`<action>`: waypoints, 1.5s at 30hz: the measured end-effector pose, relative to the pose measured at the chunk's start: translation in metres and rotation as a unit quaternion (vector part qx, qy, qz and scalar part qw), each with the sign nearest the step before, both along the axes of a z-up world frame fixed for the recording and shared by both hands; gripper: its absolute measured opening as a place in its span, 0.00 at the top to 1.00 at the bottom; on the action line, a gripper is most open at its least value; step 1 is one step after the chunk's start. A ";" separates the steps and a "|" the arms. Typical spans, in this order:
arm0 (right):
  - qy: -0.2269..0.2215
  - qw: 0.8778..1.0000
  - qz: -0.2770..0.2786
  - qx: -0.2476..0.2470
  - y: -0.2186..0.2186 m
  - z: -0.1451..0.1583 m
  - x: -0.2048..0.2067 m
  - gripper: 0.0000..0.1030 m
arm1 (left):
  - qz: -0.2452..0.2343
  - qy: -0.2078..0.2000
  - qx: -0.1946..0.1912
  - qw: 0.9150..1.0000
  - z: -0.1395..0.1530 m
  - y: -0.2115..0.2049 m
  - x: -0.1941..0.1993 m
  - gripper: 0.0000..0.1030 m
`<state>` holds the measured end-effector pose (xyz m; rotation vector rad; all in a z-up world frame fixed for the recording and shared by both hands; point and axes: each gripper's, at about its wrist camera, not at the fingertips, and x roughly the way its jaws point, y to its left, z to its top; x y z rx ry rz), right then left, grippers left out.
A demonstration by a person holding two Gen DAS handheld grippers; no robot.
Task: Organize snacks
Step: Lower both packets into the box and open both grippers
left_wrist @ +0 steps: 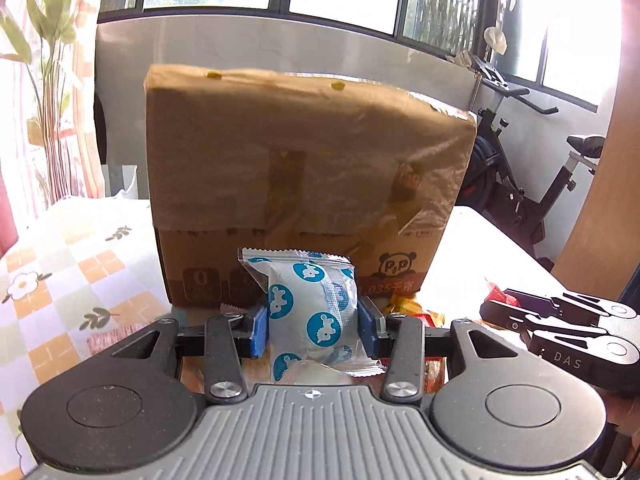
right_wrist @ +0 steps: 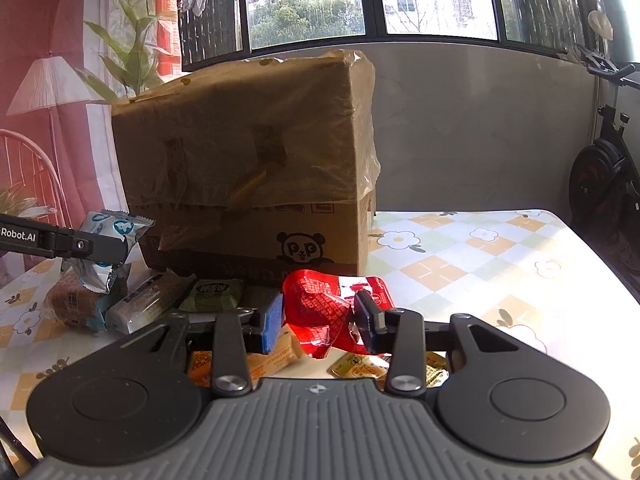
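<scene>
Cardboard box (left_wrist: pixel 308 184) contents hidden — left claw (left_wrist: pixel 312 322) pinching blue-dotted packet (left_wrist: pixel 310 312), lower end cut off

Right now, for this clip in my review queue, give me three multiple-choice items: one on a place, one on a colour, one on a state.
1. Where do the loose snacks lie relative to the cardboard box?
A. on top of it
B. on the table in front of it
C. behind it

2. What colour is the packet in the right gripper?
A. red
B. green
C. white with blue dots

3. What is the state of the left gripper?
A. open and empty
B. shut on the blue-dotted packet
C. resting on the box

Answers:
1 B, wrappers such as the green packet lie at the box's foot.
2 A, the red packet sits between its pads.
3 B, both blue pads press the packet's sides.
</scene>
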<state>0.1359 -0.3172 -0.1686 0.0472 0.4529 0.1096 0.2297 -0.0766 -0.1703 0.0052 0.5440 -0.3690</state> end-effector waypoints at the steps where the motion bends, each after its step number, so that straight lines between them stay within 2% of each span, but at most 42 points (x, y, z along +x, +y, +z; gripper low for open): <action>1: -0.011 1.000 0.006 -0.002 0.001 0.009 0.000 0.61 | 0.000 -0.007 -0.002 1.000 0.007 0.002 0.001 0.55; 10: -0.113 0.990 0.075 -0.031 0.021 0.103 0.023 0.61 | 0.017 -0.051 -0.015 0.998 0.068 0.012 0.015 0.55; 15: -0.136 0.985 0.100 -0.045 0.031 0.138 0.048 0.61 | 0.012 -0.086 -0.032 0.996 0.105 0.015 0.027 0.55; 18: -0.145 0.982 0.105 -0.054 0.036 0.153 0.071 0.61 | 0.019 -0.090 -0.056 0.994 0.123 0.019 0.043 0.55; 20: -0.143 0.982 0.105 -0.062 0.040 0.158 0.092 0.61 | 0.024 -0.090 -0.072 0.993 0.132 0.019 0.058 0.55; 23: -0.125 0.985 0.098 -0.060 0.045 0.156 0.124 0.61 | 0.028 -0.092 -0.063 0.993 0.139 0.012 0.085 0.55; 28: -0.082 0.993 0.075 -0.043 0.052 0.141 0.171 0.60 | 0.042 -0.060 -0.049 0.996 0.128 0.000 0.138 0.55; 33: -0.036 0.998 0.043 -0.023 0.051 0.125 0.194 0.52 | 0.035 -0.040 -0.029 0.998 0.117 -0.009 0.161 0.54; 34: -0.028 0.999 0.040 -0.022 0.050 0.124 0.196 0.51 | 0.035 -0.039 -0.024 0.998 0.116 -0.010 0.162 0.53; 35: -0.020 0.999 0.041 -0.021 0.051 0.123 0.198 0.49 | 0.039 -0.037 -0.016 0.998 0.115 -0.010 0.164 0.48; 36: -0.016 0.999 0.043 -0.024 0.051 0.123 0.197 0.46 | 0.044 -0.036 -0.011 0.998 0.114 -0.010 0.164 0.40; 38: -0.018 0.998 0.046 -0.037 0.052 0.126 0.191 0.35 | 0.055 -0.038 -0.010 0.998 0.113 -0.005 0.160 0.36; 42: -0.025 0.998 0.051 -0.042 0.050 0.132 0.177 0.35 | 0.064 -0.030 -0.018 0.997 0.117 0.003 0.145 0.36; 45: -0.029 0.997 0.053 -0.046 0.049 0.137 0.164 0.35 | 0.063 -0.038 -0.012 0.997 0.123 0.003 0.128 0.35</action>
